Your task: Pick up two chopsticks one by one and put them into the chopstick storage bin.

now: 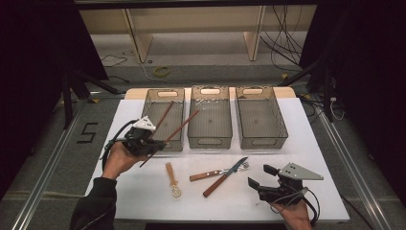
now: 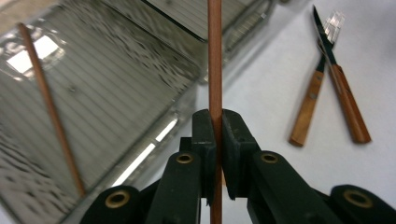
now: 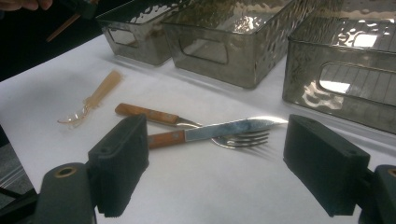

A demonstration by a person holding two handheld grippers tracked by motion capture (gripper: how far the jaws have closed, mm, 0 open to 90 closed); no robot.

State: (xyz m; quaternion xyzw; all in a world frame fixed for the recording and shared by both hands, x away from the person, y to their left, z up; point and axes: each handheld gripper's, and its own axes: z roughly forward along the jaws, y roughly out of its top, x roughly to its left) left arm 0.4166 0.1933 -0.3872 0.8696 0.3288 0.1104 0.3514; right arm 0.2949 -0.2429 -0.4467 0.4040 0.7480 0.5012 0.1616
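Observation:
My left gripper (image 1: 159, 143) (image 2: 218, 135) is shut on a brown chopstick (image 1: 179, 128) (image 2: 215, 65), held slanted above the front of the left bin (image 1: 152, 96). A second chopstick (image 1: 165, 114) (image 2: 49, 107) lies inside that bin. On the white table in front lie a wooden-handled knife (image 1: 225, 177) (image 3: 219, 130) crossed over a wooden-handled fork (image 1: 206, 175) (image 3: 149, 113), and a clear plastic spoon (image 1: 173, 183) (image 3: 95, 97). My right gripper (image 1: 258, 176) (image 3: 215, 172) rests open near the front right, its jaws facing the knife and fork with nothing between them.
Three smoky see-through bins stand side by side at the back; the middle bin (image 1: 210, 140) (image 3: 210, 70) and the right bin (image 1: 262, 141) (image 3: 299, 79) hold nothing that I can see. The table's front edge runs just below my hands.

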